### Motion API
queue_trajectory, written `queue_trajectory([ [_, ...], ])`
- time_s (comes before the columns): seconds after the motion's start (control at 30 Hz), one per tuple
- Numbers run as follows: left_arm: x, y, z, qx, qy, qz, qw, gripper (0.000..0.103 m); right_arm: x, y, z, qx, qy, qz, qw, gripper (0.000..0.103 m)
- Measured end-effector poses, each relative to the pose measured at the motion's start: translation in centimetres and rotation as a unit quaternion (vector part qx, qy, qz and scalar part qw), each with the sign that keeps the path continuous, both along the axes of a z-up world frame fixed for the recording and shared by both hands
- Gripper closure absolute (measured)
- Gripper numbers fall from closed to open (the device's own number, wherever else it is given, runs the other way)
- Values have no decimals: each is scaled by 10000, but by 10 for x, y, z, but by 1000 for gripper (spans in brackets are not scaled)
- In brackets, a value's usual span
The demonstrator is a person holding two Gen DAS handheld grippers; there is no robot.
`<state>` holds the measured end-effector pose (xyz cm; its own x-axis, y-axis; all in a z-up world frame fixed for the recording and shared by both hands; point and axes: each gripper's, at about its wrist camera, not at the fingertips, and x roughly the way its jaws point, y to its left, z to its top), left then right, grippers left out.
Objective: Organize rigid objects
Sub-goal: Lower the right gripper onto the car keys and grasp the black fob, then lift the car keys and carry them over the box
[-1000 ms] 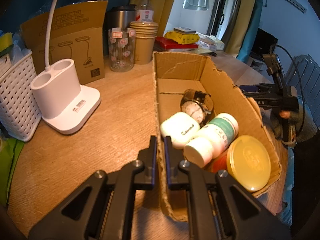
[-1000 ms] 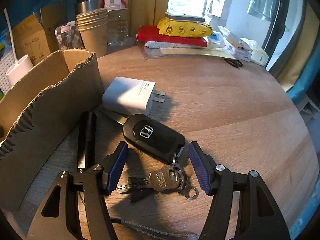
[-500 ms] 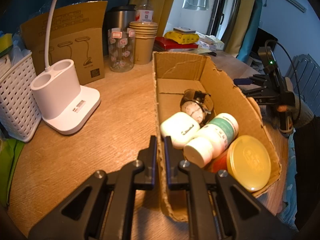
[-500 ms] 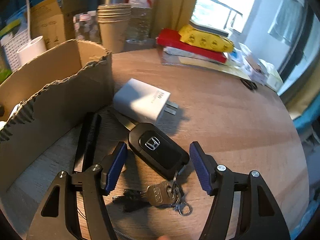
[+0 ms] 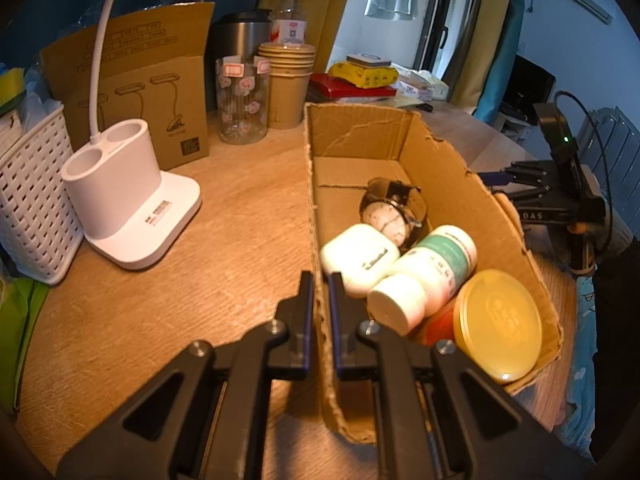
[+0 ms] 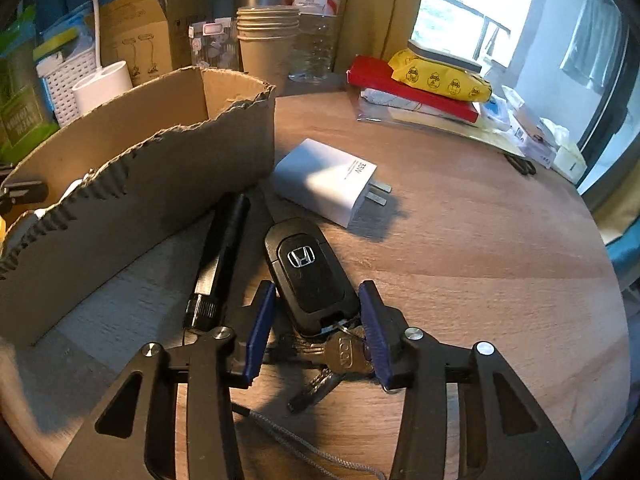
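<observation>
Car key (image 6: 308, 276) lengthwise between spread right tool (image 6: 316, 320); left tool (image 5: 320, 300) pinching box wall (image 5: 318, 240).

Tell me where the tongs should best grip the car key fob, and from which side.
Grip the car key fob across its two long edges near the key-ring end, coming from the near side. It lies flat, narrow enough for the right tongs, which already straddle that end. The far end nears the white charger.

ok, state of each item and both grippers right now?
left gripper: shut on cardboard box wall
right gripper: open, fingers astride car key fob
cardboard box: open-topped, partly filled
pill bottle: capped, lying down
charger: unplugged, on table
flashlight: lying beside box
</observation>
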<state>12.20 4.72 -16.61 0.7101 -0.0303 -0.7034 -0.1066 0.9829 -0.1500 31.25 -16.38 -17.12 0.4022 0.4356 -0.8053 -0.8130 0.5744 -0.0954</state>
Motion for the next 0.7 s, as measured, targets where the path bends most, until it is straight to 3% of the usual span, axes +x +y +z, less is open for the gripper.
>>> queue_trajectory([
  [0.07,0,0,0,5,-2,-3,10000,95,1,3,-1,58,4,11,10000,48],
  [0.17,0,0,0,-6,1,-1,10000,95,0,6,-2,98,6,53,9999,47],
  [0.23,0,0,0,4,-2,-5,10000,95,-2,7,-1,93,-55,26,9999,49],
  [0.27,0,0,0,3,1,-1,10000,95,-3,6,-1,93,-85,9,9999,56],
  [0.4,0,0,0,2,0,-4,10000,95,-10,3,1,67,-277,-26,9996,62],
  [0.7,0,0,0,7,-3,-6,10000,95,-27,-11,20,294,-585,-181,9977,65],
])
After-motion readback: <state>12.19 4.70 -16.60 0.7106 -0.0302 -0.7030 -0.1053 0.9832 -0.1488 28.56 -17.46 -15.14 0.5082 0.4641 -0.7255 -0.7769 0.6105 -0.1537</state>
